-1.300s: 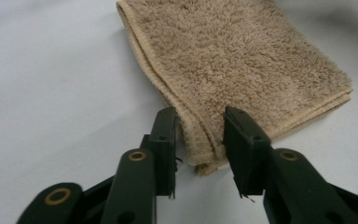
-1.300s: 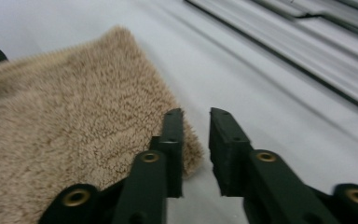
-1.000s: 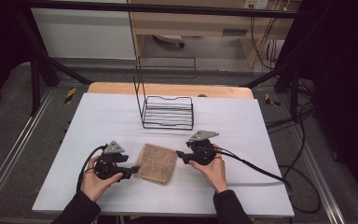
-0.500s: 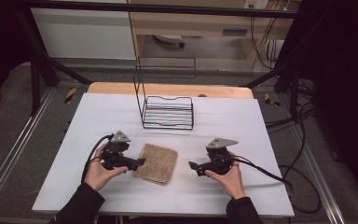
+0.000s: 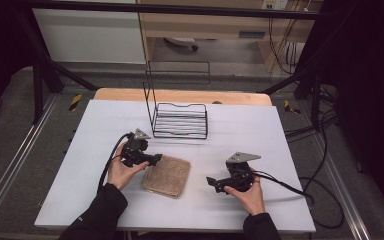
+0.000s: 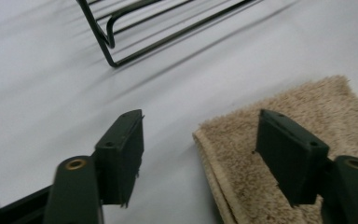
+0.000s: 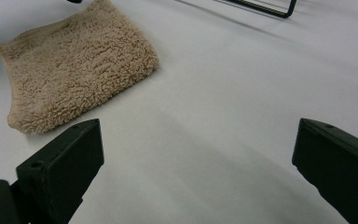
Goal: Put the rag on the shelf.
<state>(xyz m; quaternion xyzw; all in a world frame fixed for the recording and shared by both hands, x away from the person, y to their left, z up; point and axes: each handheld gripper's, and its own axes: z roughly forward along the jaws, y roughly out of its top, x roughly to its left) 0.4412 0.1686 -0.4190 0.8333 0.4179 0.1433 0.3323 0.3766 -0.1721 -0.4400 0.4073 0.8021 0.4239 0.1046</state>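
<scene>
A folded tan towel lies flat on the white table. My left gripper is at the towel's far left corner and stands open. In the left gripper view one jaw hangs over the towel and the other over bare table. My right gripper sits to the right of the towel, apart from it and pointing at it. Its jaws are spread wide in the right gripper view with bare table between them, and the towel lies beyond at the upper left.
A black wire rack with a tall back frame stands at the table's far middle; its base corner is just beyond the left gripper. Cables trail from both grippers. A wooden strip edges the far side.
The left gripper has moved away from the person and rightward to the towel's far corner. The right gripper has drawn back to the right and nearer the front edge, off the towel.
</scene>
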